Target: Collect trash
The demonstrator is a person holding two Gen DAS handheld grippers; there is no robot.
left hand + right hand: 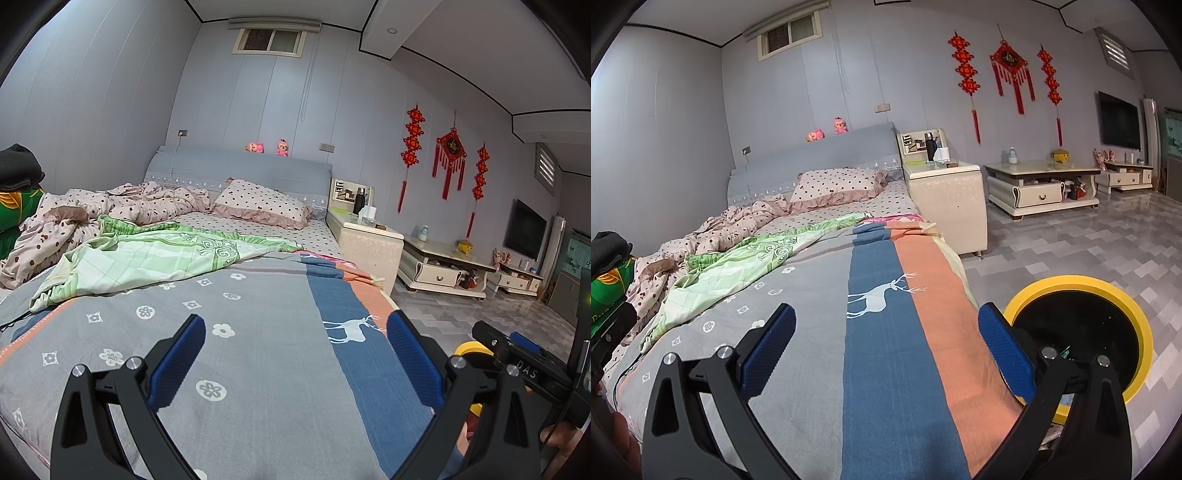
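Observation:
A round bin (1108, 291) with a yellow rim and a black liner stands on the floor by the bed's right side, just right of my right gripper; a small green scrap lies inside. Its rim (471, 349) peeks out in the left wrist view. My left gripper (295, 332) is open and empty over the grey flowered bedspread (221, 332). My right gripper (886, 325) is open and empty over the blue and orange stripes (886, 332) of the bedspread. The right gripper also shows in the left wrist view (517, 350) at the right edge. I see no loose trash on the bed.
A green quilt (147, 258) and a crumpled dotted duvet (110, 206) lie on the far half of the bed. A white nightstand (945, 199) and a low cabinet (1041, 184) stand along the right wall. The tiled floor (1071, 240) is to the right.

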